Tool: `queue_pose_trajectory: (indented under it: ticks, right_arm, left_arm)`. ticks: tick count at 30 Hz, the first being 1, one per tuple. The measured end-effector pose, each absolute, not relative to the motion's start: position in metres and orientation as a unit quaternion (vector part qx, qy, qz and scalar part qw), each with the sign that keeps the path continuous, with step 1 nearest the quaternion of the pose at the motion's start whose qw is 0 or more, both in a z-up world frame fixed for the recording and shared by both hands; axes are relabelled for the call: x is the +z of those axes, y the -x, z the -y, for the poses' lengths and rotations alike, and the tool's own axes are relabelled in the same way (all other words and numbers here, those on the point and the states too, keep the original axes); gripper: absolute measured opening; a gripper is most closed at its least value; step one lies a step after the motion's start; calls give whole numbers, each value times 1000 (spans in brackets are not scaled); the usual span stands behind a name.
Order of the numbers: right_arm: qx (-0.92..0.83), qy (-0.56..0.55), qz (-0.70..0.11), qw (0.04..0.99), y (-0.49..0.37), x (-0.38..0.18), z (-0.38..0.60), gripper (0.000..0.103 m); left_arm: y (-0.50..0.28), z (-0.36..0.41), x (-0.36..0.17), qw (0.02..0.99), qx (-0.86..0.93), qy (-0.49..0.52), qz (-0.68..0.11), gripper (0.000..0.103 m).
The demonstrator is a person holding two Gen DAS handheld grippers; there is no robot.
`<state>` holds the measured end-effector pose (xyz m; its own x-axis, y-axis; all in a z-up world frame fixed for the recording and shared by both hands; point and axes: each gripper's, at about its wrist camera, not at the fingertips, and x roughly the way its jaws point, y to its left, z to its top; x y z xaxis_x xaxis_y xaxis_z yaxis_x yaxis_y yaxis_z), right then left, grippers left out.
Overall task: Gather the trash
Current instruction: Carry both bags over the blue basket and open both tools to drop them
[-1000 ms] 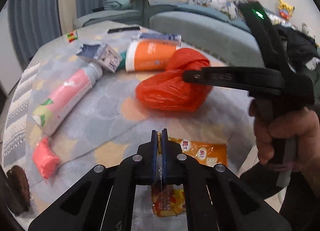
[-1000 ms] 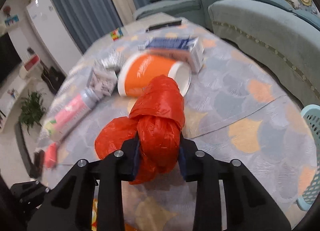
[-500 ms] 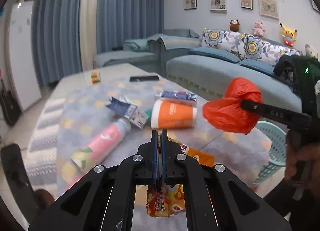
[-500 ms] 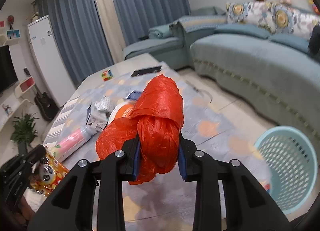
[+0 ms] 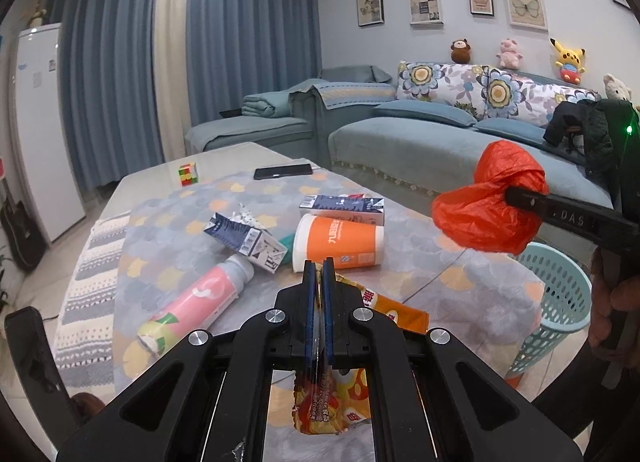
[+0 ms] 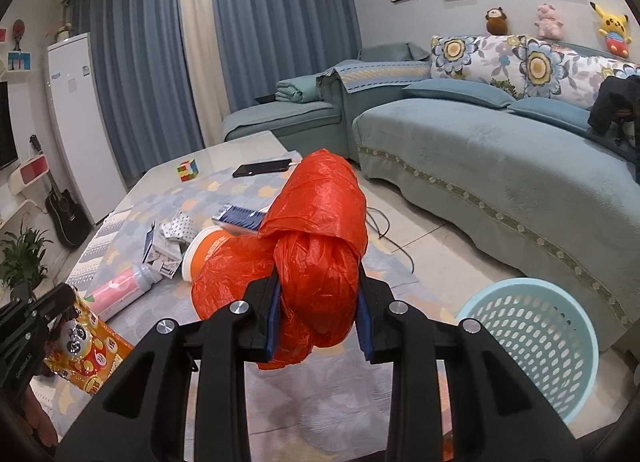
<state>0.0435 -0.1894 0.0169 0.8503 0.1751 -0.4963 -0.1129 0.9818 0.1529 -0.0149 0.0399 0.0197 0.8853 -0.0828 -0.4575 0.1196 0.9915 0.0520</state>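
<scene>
My right gripper point(image 6: 318, 294) is shut on a knotted red plastic bag point(image 6: 316, 238) and holds it in the air over the table's right edge; the bag also shows in the left wrist view point(image 5: 488, 206). My left gripper point(image 5: 318, 282) is shut on an orange and yellow snack wrapper point(image 5: 328, 406), lifted above the table; the wrapper shows in the right wrist view point(image 6: 86, 350). A light blue mesh basket point(image 6: 532, 342) stands on the floor right of the table, below and right of the bag; it also shows in the left wrist view point(image 5: 560, 294).
On the patterned tablecloth point(image 5: 160, 222) lie an orange paper cup point(image 5: 340, 240), a pink bottle point(image 5: 196, 304), a crushed blue carton point(image 5: 244, 236), a blue box point(image 5: 342, 206), a phone point(image 5: 284, 171) and a puzzle cube point(image 5: 188, 174). A blue sofa point(image 6: 500, 166) stands on the right.
Both grippers have risen and pulled back from the table. The red bag has left the tabletop and moved right, toward the basket. The wrapper stays clamped in the left gripper.
</scene>
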Motion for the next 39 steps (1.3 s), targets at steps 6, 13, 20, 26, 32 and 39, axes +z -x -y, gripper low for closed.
queue_pose_trajectory:
  ticks: [6,13,20,26,32,39]
  right_arm:
    - [55,-60,-243,967,-35,38,210,27]
    - [6,-52,-221,974,-20,65,252,27]
    - [-51,-107,-210,970,-5,76,333,27]
    - [-107,-144,-214,960,-4,67,388,27]
    - [-140,-176,-249,942,-12,50,419,27]
    - [-172,-220,-277,919,-12,37,446,30]
  left_arm:
    - [13,-29,19,968,-70,-46,-235,2]
    - [12,-17,22,968,-94,-44,-230,2]
    - [5,7,41,968,-133,-24,-212,2]
    - [-13,59,49,959,-189,1,-211,2]
    - [-41,135,51,942,-249,4,-223,2]
    - [-73,214,36,922,-295,-21,-252,2]
